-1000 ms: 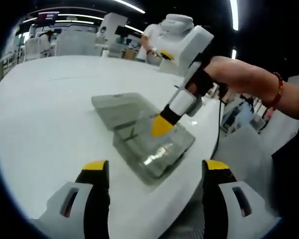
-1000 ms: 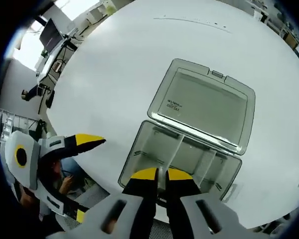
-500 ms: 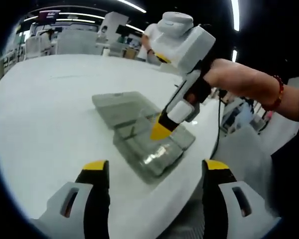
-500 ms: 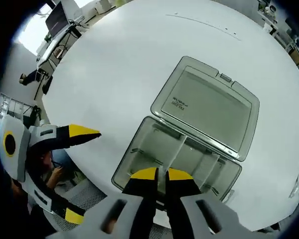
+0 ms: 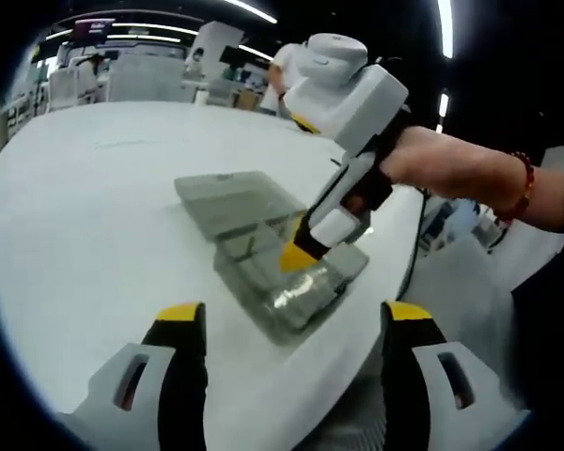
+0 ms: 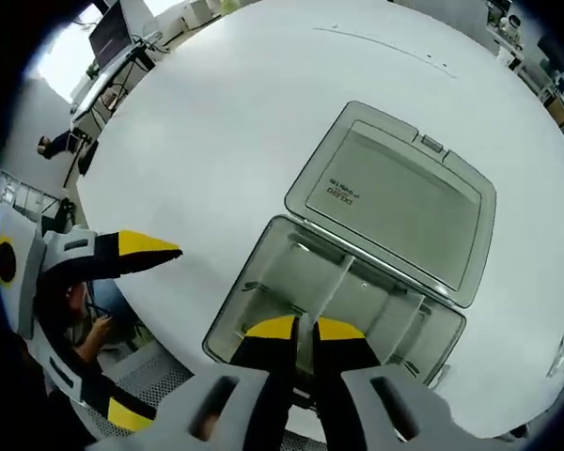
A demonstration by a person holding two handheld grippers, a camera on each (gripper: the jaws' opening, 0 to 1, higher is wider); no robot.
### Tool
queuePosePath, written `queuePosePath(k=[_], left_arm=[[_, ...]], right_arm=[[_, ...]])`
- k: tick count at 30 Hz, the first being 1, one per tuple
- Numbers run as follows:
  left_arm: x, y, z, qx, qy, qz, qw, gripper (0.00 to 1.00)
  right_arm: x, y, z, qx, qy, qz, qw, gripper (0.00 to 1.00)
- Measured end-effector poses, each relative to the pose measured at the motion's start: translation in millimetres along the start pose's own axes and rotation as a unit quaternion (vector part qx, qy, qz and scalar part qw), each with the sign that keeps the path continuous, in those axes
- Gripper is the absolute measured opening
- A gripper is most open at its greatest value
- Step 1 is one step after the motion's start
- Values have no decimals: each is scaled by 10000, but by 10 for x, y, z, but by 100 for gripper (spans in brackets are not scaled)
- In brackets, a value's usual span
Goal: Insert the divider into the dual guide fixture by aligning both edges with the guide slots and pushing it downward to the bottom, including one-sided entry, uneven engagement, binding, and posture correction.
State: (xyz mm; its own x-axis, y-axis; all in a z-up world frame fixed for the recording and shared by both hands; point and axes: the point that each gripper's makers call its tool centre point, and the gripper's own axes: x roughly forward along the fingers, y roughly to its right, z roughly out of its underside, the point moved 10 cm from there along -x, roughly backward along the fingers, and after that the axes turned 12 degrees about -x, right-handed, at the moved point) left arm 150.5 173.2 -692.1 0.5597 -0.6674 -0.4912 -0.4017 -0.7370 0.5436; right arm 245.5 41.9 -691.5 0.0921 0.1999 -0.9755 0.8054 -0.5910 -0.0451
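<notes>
In the left gripper view the left gripper (image 5: 289, 324) is hovering with its jaws spread wide, nothing between them, sitting just off the near rim of the white round table (image 5: 85, 225). Plenty of open tabletop is lying to its left and further back, but on the right the table edge is dropping away pretty quickly.

In the right gripper view the right gripper (image 6: 305, 329) is pointing down into the clear plastic organizer box (image 6: 263, 287), yellow tips pressed close together on what looks like the top edge of the clear divider (image 6: 331, 287). The divider is see-through, so I can't really tell if it's fully pinched. It's standing upright inside the base tray, running across it between the near and far walls, and I can't tell how deep it's seated in the slots. The box is sitting close to the table edge on the person's side, so there isn't much room on that side.

The open lid (image 6: 399, 202) is lying flat on the table behind the tray, hinged to it, with a small printed label near one corner.

From the left gripper view a person's hand (image 5: 423, 160) is gripping the right gripper's white body above the box. Beyond the table, a dim room with ceiling strip lights (image 5: 247, 10) and white equipment is showing
</notes>
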Motion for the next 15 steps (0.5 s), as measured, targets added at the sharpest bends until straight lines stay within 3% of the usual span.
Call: queuePosePath(k=[4, 9, 15], left_arm=[[0, 26, -6, 44, -6, -7, 10000, 75], [-51, 76, -17, 73, 54, -56, 9999, 75], [-97, 167, 1, 149, 78, -125, 9998, 75]], right_arm=[[0, -12, 22, -482, 96, 42, 9988, 3], [-10, 2, 76, -999, 490, 38, 9938, 6], [-42, -47, 160, -1091, 688, -17, 9917, 12]])
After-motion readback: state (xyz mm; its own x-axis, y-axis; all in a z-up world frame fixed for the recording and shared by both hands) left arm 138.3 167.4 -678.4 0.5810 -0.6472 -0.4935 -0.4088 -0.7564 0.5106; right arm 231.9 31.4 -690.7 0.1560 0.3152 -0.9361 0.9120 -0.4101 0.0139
